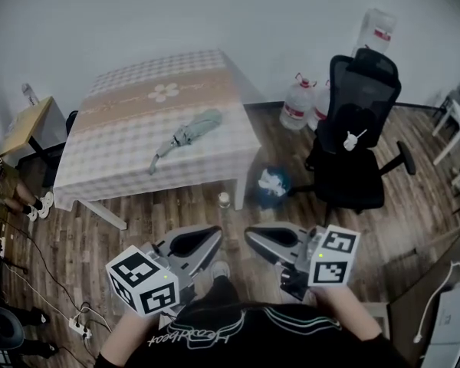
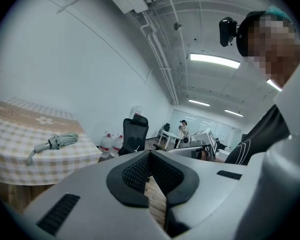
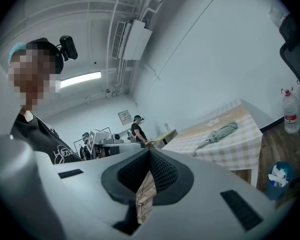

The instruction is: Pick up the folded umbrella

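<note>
The umbrella (image 1: 188, 138), folded and grey-green, is laid slantwise on the checked table (image 1: 115, 152) in the upper middle of the head view. Its thin end is pointed toward the lower left, close to the table's front edge. It is touched by nothing. In the left gripper view the umbrella (image 2: 52, 143) is seen at the middle left, on the table (image 2: 15, 159). In the right gripper view the umbrella (image 3: 220, 133) is seen at the middle right, on the table (image 3: 235, 146).

Just below the table's front edge in the head view, a small bottle (image 1: 224, 199) is stood on the wooden floor (image 1: 176, 213). A blue bin (image 1: 272, 186) with crumpled paper in it is set to the bottle's right. A black chair (image 1: 356, 129) is placed at the right of the frame, and water jugs (image 1: 297, 102) are seen to its upper left.

At the bottom of the head view the left gripper (image 1: 217, 230) and the right gripper (image 1: 249, 234) are held side by side, tips turned toward each other, well apart from the umbrella. In its own view the left gripper (image 2: 150, 153) is shown with its jaws closed together and nothing between them. The right gripper (image 3: 150, 151) is likewise shown closed and empty.
</note>
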Tool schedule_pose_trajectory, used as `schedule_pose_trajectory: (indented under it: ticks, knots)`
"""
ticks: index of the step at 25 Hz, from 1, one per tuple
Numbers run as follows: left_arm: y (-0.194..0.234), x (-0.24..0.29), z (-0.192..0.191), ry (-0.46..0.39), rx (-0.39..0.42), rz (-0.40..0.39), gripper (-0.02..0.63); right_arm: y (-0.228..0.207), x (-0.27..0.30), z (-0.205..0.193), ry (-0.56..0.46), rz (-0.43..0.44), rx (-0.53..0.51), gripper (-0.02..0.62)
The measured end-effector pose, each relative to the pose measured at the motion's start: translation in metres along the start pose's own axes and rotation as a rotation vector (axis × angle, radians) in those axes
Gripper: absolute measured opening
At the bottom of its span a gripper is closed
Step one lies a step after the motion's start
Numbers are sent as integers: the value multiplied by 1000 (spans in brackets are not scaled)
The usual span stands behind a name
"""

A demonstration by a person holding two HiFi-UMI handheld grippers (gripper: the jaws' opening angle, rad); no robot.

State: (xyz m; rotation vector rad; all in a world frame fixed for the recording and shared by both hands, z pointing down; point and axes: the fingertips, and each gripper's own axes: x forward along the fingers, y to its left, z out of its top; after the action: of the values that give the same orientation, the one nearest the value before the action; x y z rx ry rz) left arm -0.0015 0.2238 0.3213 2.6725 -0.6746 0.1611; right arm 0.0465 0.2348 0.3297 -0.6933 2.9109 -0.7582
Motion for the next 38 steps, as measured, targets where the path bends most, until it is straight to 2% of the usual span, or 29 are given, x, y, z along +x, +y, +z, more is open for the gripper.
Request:
schedule_pose_trajectory:
  ticks: [8, 14, 18, 29, 38]
  knots:
    - [102, 35, 22, 48, -60, -14, -3, -80, 61, 30, 29, -53, 92, 11]
    - [182, 43, 44, 49, -97, -3, -3, -132, 117, 59, 51, -61, 100, 11]
    - [223, 48, 52, 62, -88, 6, -3, -157, 149, 71, 47, -55, 100, 11]
    - [278, 69, 62, 59, -106, 43, -3, -202, 171, 77, 64, -72, 124, 11]
    - [317, 102, 72, 102, -89, 80, -3, -257, 187, 99, 66, -44, 154, 11]
